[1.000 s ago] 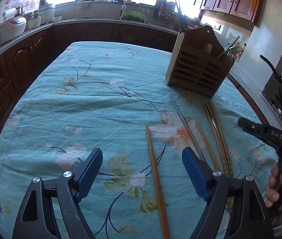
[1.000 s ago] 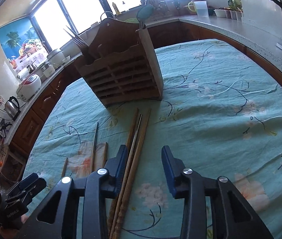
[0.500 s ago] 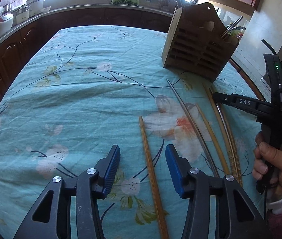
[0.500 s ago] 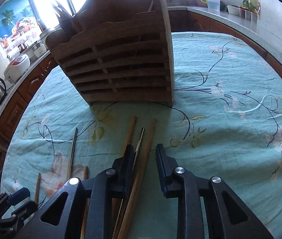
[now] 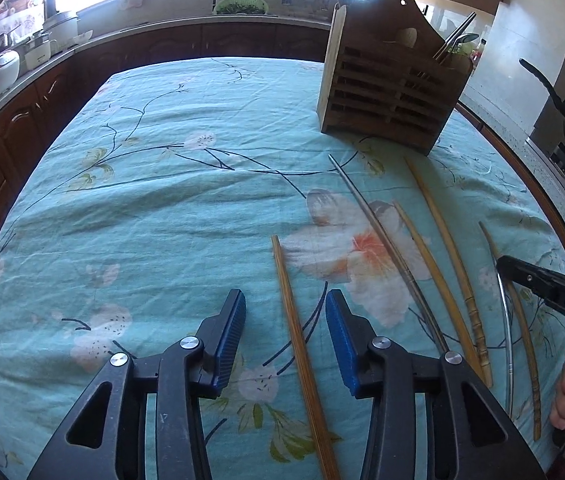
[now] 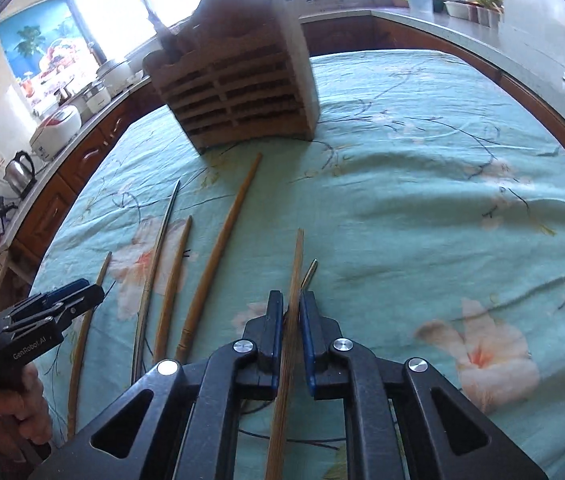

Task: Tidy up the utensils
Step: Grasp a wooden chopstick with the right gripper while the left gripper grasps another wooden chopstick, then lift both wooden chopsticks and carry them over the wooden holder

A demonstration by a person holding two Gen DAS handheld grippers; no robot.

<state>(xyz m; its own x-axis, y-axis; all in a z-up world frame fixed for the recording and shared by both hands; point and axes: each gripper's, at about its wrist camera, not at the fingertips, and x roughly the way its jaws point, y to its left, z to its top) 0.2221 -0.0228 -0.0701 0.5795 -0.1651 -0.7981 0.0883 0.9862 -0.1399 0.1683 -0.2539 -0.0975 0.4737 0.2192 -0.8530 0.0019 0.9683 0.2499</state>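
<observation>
Clamping wooden chopstick (image 6: 292,300) + metal one (image 6: 309,274) in my right hand-held gripper (image 6: 291,312), left hand-held gripper (image 5: 284,332) released over another; lift level, tips toward holder (image 6: 238,96).

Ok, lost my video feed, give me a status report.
Right hand-held gripper shut on two chopsticks, one wooden, one metal. Left hand-held gripper open, straddling a wooden chopstick. Wooden holder upright, path looks open.
</observation>
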